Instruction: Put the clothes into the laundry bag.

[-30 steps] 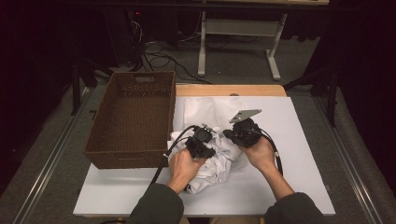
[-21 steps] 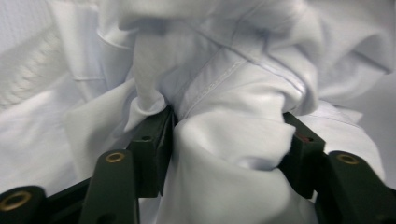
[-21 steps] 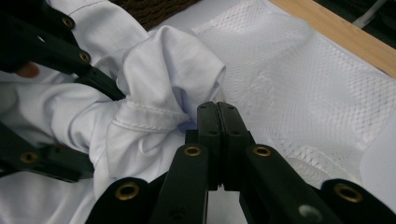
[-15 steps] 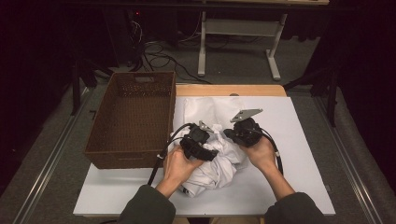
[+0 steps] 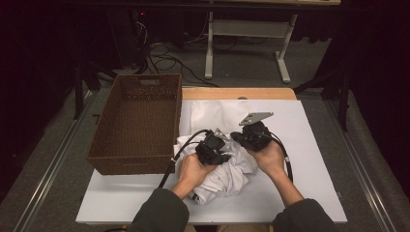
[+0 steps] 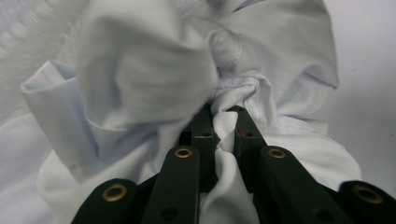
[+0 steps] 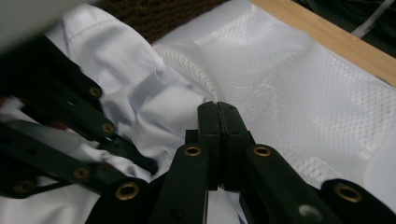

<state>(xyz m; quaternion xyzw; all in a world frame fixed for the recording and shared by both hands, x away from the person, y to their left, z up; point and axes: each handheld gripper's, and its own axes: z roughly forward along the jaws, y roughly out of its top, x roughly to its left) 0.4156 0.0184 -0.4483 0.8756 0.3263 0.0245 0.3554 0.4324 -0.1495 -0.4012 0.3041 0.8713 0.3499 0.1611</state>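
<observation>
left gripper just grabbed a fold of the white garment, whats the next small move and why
Probably lift the left gripper a little to draw its pinched fold up out of the heap. Its jaws have just been closing and now clamp a ridge of the white garment, which lies crumpled beside the brown basket. The right gripper is shut, jaws together.

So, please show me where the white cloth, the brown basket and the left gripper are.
white cloth (image 5: 227, 176): high view, crumpled lower folds.
brown basket (image 5: 130, 164): high view, near wall.
left gripper (image 6: 223, 122): left gripper view, between its fingertips.

occluded: we can't see cloth (image 6: 140, 79) folds under left gripper (image 6: 223, 122) | blurred: fabric lump above jaws | cut: cloth past edges
</observation>
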